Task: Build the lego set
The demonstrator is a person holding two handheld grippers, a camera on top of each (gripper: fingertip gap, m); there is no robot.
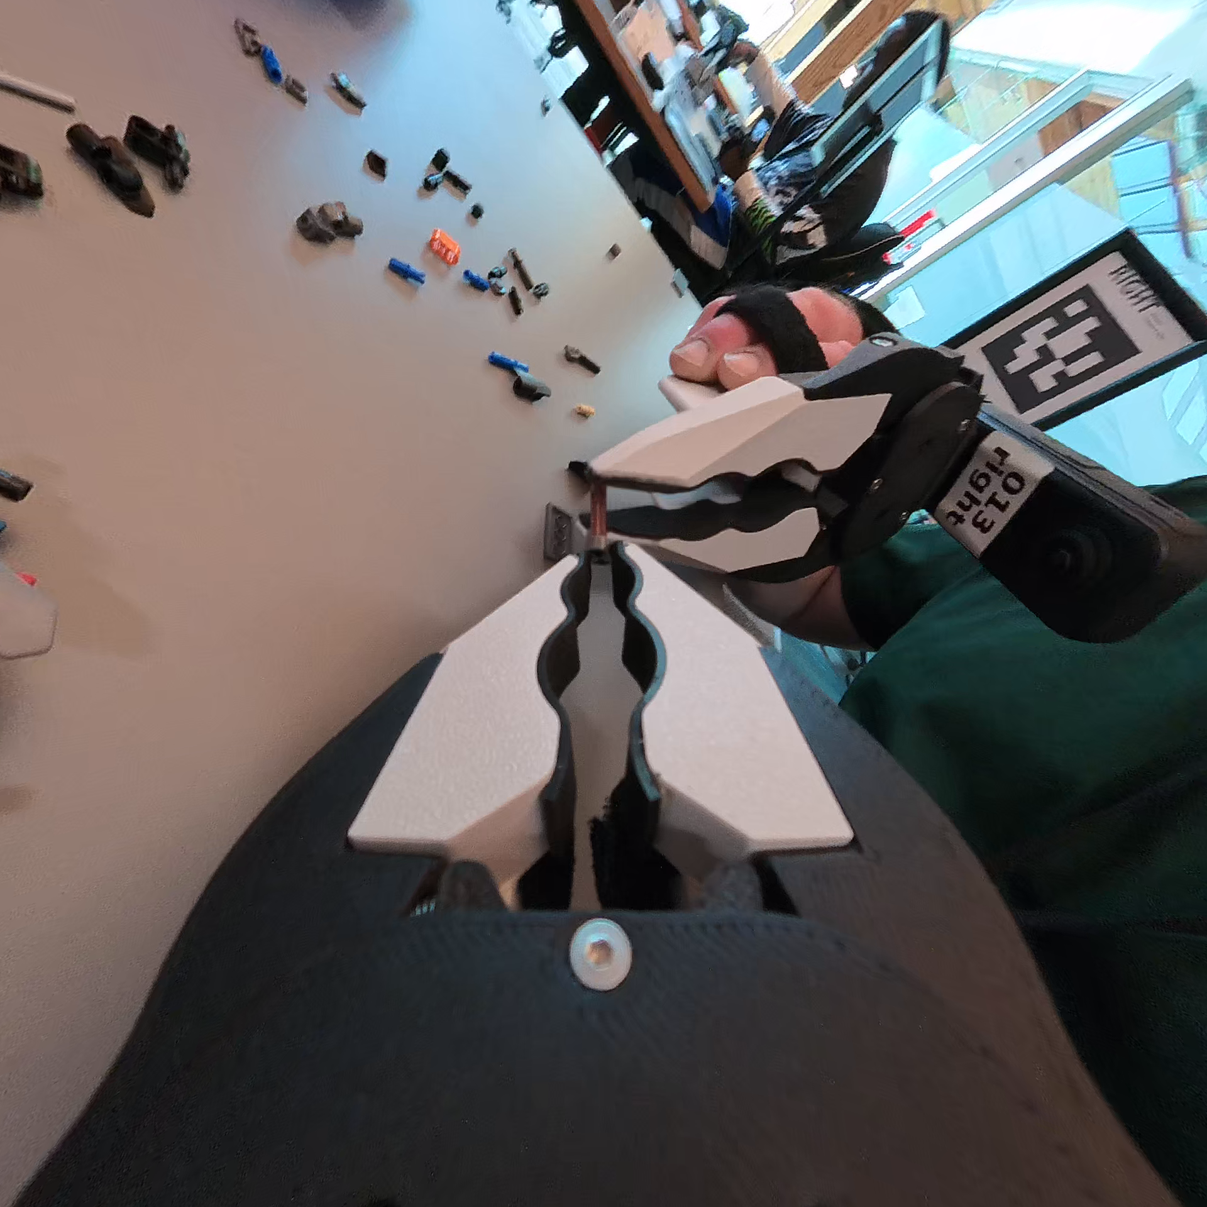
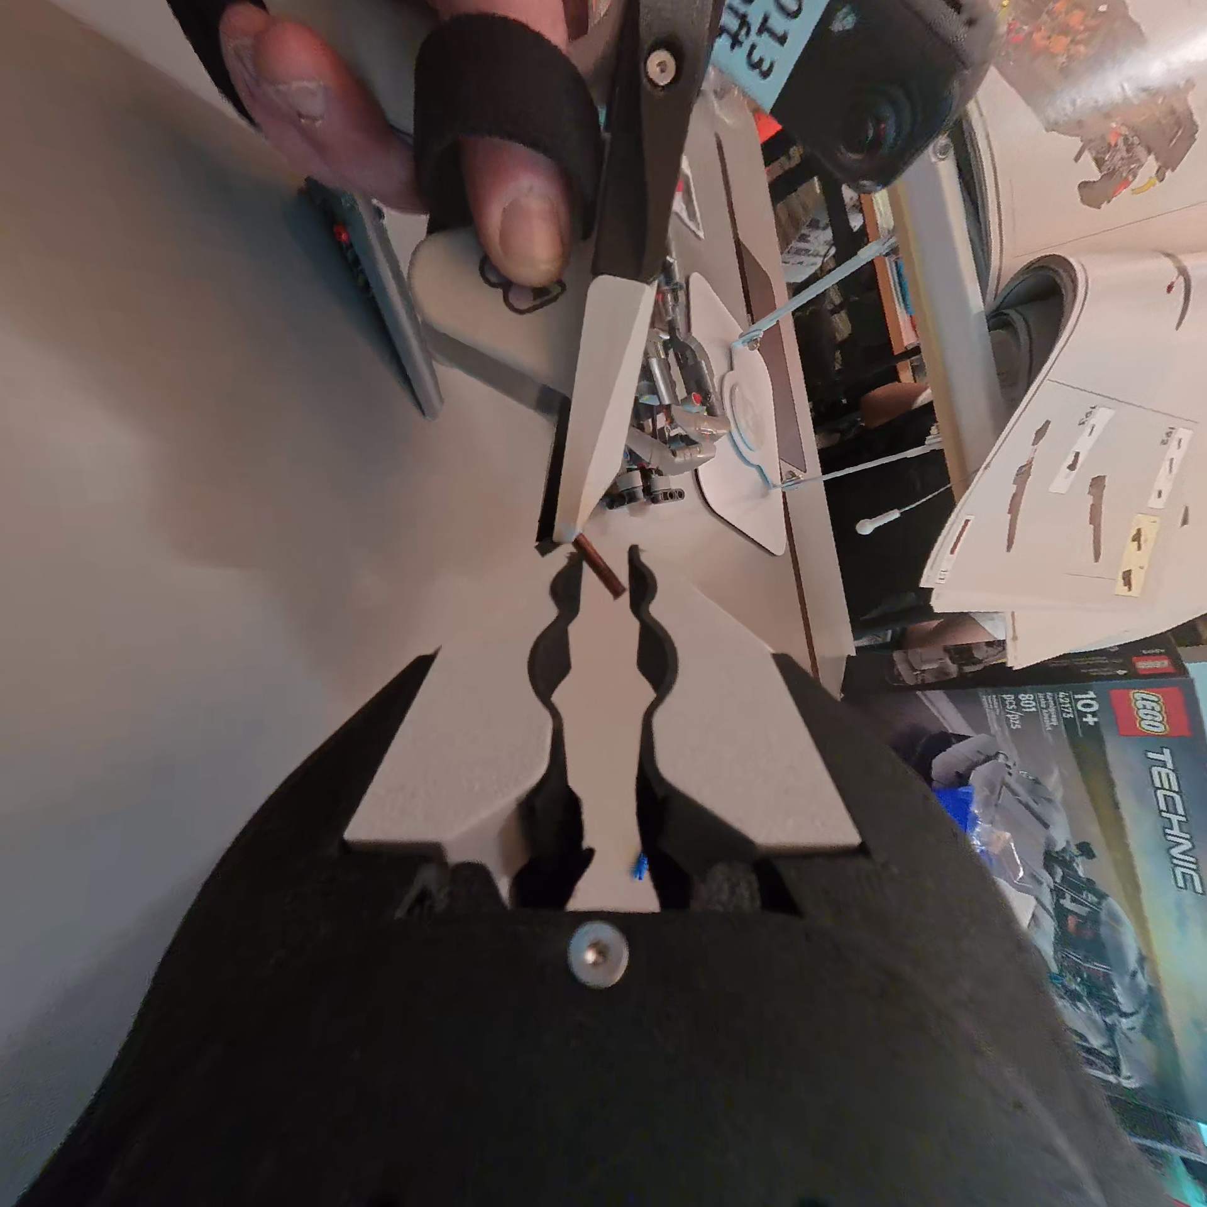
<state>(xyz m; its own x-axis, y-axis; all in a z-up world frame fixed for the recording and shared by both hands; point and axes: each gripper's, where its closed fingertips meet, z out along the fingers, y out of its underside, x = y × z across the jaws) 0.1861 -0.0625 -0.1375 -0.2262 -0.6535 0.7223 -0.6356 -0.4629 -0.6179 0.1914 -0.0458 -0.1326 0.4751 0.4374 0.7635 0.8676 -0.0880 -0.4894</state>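
Observation:
A short brown axle [image 1: 597, 516] [image 2: 601, 567] sticks out of the tips of my left gripper [image 1: 599, 555], which is shut on one end of it. In the right wrist view the left gripper [image 2: 563, 530] comes down from above, edge-on. My right gripper [image 2: 604, 555] has its fingers a little apart, one on each side of the axle. The axle lies slantwise in that gap, its free end at the right finger [image 2: 643, 607]. In the left wrist view the right gripper [image 1: 597, 493] reaches in from the right. Both are held above the pale table [image 1: 261, 588].
Loose pieces lie scattered on the table: blue pins [image 1: 406, 271], an orange piece [image 1: 444, 247], several black parts [image 1: 111, 166]. A partly built grey model [image 2: 673, 418], an open instruction booklet [image 2: 1058, 509] and the set's box [image 2: 1110, 816] lie to the right. A grey tray [image 2: 372, 294] lies at the left. Less than 4 cm separates the two grippers' tips.

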